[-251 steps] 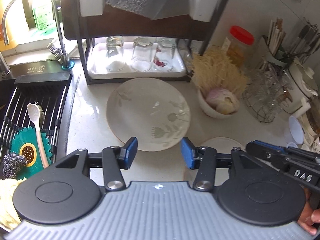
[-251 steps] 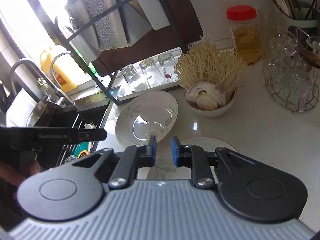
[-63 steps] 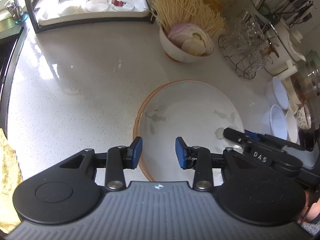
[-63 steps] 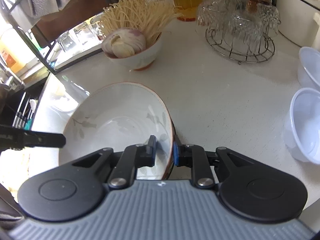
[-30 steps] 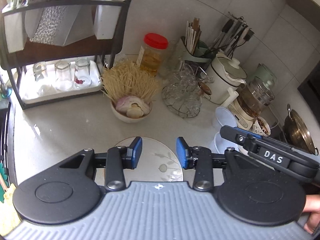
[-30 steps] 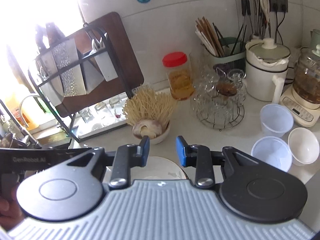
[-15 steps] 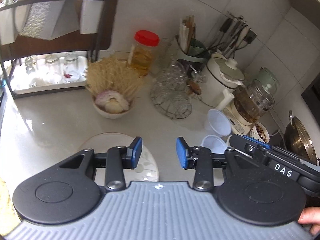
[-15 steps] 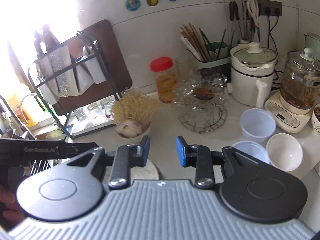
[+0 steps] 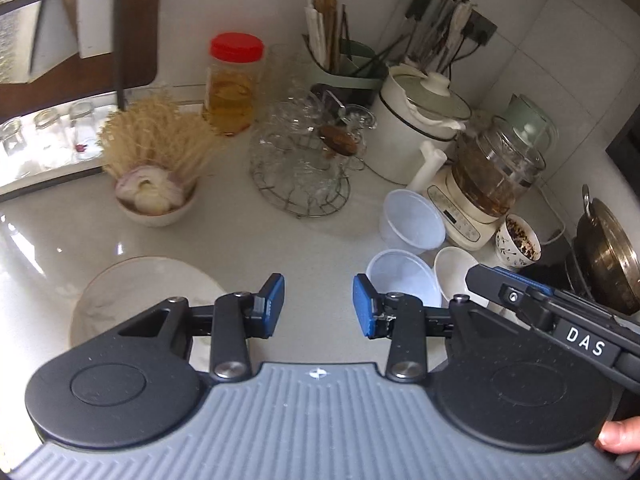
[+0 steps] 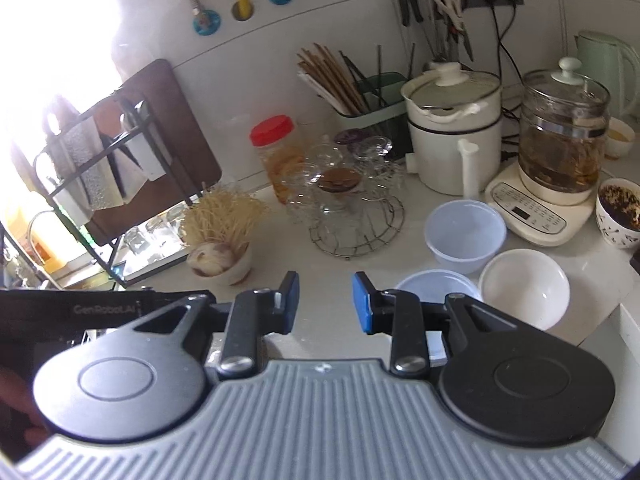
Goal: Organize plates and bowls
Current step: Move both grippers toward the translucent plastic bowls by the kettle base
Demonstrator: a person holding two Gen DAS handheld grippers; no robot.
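At the left of the pale speckled stone counter [image 9: 224, 236] lies a wide, shallow, glossy white plate [image 9: 132, 292] with a thin brownish rim, partly hidden behind the left gripper [image 9: 319, 306], whose blue-padded jaws stand spread with nothing between them. Behind it a white ceramic bowl [image 9: 158, 210] holds thin yellow noodles and a cut onion, and next comes a round wire rack [image 9: 302, 160] of clear glass cups. At the right two translucent plastic tubs [image 10: 464, 236] and a smooth white bowl [image 10: 524, 288] sit close together, just beyond the right gripper [image 10: 325, 304], also spread and empty.
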